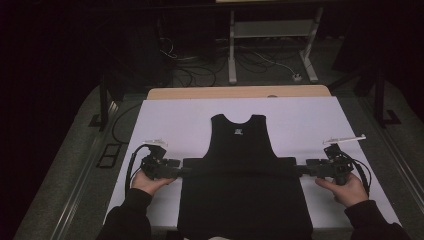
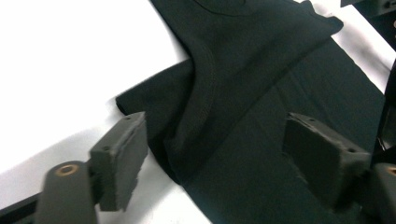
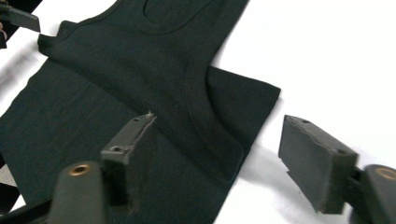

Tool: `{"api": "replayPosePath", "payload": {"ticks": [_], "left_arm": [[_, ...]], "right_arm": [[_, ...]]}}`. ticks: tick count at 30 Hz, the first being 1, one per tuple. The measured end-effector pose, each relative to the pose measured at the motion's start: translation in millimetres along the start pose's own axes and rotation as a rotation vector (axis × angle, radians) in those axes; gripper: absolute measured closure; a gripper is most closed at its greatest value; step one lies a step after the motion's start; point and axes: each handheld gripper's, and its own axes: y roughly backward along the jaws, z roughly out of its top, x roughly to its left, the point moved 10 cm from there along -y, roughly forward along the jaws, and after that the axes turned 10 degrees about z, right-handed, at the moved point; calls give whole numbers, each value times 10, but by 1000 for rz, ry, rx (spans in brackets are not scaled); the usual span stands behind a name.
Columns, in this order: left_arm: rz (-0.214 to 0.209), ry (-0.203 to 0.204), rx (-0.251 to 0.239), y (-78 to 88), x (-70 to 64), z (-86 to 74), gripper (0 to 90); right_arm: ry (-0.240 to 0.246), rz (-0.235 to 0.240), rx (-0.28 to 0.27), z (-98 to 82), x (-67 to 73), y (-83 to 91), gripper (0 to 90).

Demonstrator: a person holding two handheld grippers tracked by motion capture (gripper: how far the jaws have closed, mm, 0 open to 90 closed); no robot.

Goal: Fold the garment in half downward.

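A black tank top (image 1: 243, 175) lies flat on the white table cover (image 1: 175, 117), its top part folded down over its lower half. The left gripper (image 1: 182, 170) and right gripper (image 1: 302, 170) sit at the fold's two ends, jaws apart, pads clear of cloth.

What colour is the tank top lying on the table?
The tank top is plain black; it shows best in the high view.

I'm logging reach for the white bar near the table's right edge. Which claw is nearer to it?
Right. The right claw sits just below the white bar; the left claw is across the black tank top, far from it.
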Motion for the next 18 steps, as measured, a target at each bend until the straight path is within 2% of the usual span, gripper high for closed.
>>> {"api": "replayPosePath", "payload": {"ticks": [2,4,6,8,9,11,18], "left_arm": [[0,-6,-4,3,5,13,146],[1,-10,-2,6,3,17,141],[7,-23,-5,9,-1,38,119],[10,-33,-9,9,-9,59,93],[11,-38,-8,6,-12,67,93],[21,-50,-6,-2,-10,80,23],[61,-79,4,-30,46,145,0]], "right_arm": [[16,8,-7,26,21,9,172],[23,7,-13,43,26,13,128],[31,11,-16,54,29,16,119],[33,9,-15,62,27,17,59],[33,9,-15,62,27,17,59],[41,5,-6,74,24,15,0],[56,-10,-18,149,17,38,0]]}}
